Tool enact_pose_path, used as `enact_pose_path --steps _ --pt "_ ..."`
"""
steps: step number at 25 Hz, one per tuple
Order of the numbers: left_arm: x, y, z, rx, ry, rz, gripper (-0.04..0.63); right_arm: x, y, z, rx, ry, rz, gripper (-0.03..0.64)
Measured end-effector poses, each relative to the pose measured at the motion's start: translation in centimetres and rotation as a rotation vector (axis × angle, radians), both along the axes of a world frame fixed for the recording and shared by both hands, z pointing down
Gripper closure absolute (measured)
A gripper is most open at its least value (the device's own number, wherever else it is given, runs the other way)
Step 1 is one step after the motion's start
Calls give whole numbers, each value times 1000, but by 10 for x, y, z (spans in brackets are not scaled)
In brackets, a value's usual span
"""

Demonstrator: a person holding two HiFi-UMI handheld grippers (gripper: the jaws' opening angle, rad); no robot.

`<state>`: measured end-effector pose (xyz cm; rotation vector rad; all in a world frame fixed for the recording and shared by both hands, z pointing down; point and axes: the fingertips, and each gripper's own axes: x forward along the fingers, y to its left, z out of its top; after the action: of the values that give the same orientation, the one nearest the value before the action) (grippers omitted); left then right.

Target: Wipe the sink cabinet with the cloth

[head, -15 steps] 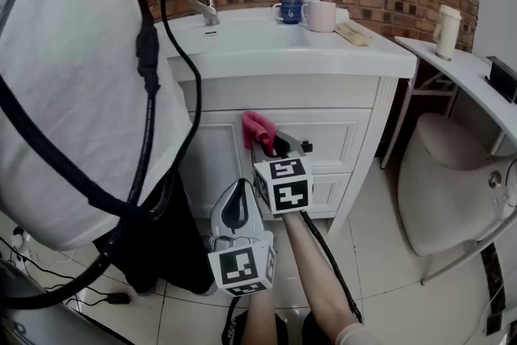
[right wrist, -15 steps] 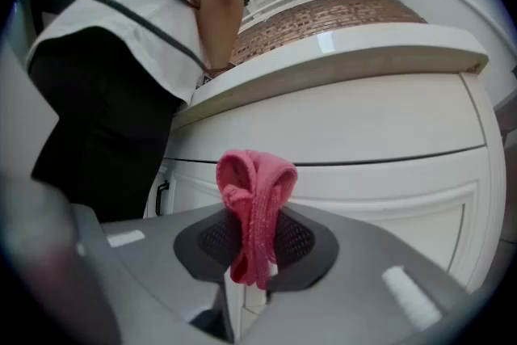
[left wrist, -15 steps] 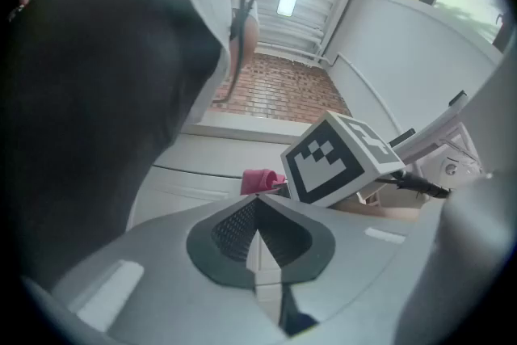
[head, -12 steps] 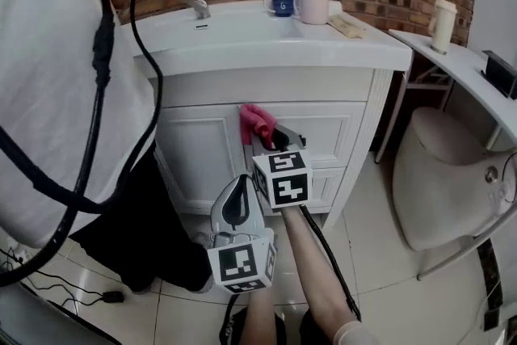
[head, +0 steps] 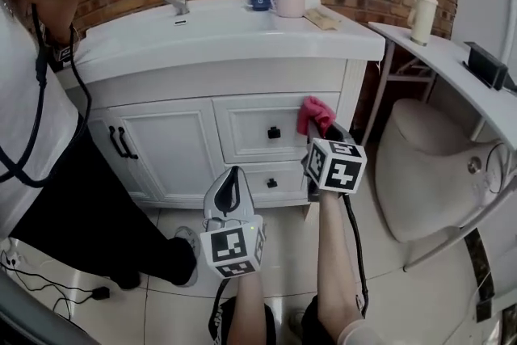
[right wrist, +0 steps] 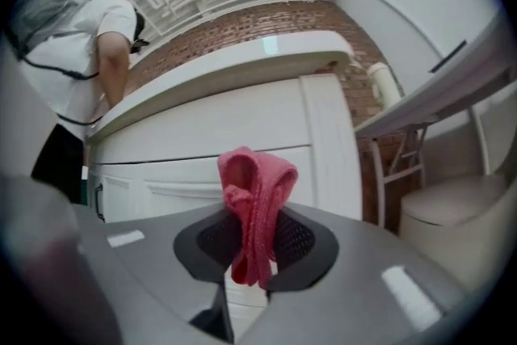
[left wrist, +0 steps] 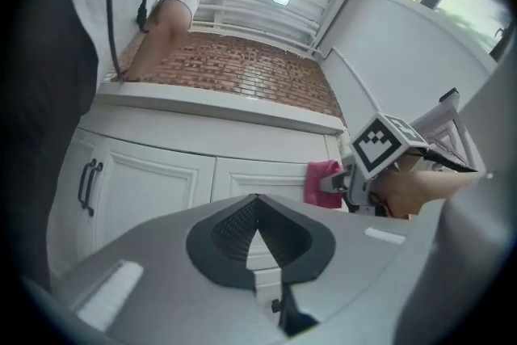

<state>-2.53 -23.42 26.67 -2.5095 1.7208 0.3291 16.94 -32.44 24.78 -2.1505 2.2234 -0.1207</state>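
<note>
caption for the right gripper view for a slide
Right gripper clamps a pink cloth facing the white sink cabinet.

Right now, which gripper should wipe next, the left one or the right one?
The right. The right gripper is shut on the pink cloth, held up at the sink cabinet front. The left gripper is shut on nothing and sits lower, farther back.

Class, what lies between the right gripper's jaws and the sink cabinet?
The pink cloth, clamped in the right gripper; the right gripper view shows it.
</note>
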Motion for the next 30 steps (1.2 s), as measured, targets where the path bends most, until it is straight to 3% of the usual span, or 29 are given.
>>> enact_pose_path --steps 3,5,9,13,18,20,24,30 --pt "11 0 6 -14 -4 9 588 54 8 18 -23 -90 63 548" --pt "20 1 10 -17 -18 17 588 74 13 22 -30 -94 103 549" --pt "34 -1 16 -22 -21 15 588 74 24 18 -11 -85 136 549" --pt "34 -6 22 -33 -8 -8 588 11 32 9 55 -94 21 549" --pt "7 -3 13 -5 26 -56 581 -117 15 22 44 -52 -321 549" --pt "-8 1 7 6 29 -84 581 -156 4 36 31 -41 -408 549" --pt "-27 5 2 3 34 -98 581 -198 -23 56 10 42 -449 549" --pt "-25 -1 1 11 -4 -93 581 -204 -35 54 -30 146 -467 548"
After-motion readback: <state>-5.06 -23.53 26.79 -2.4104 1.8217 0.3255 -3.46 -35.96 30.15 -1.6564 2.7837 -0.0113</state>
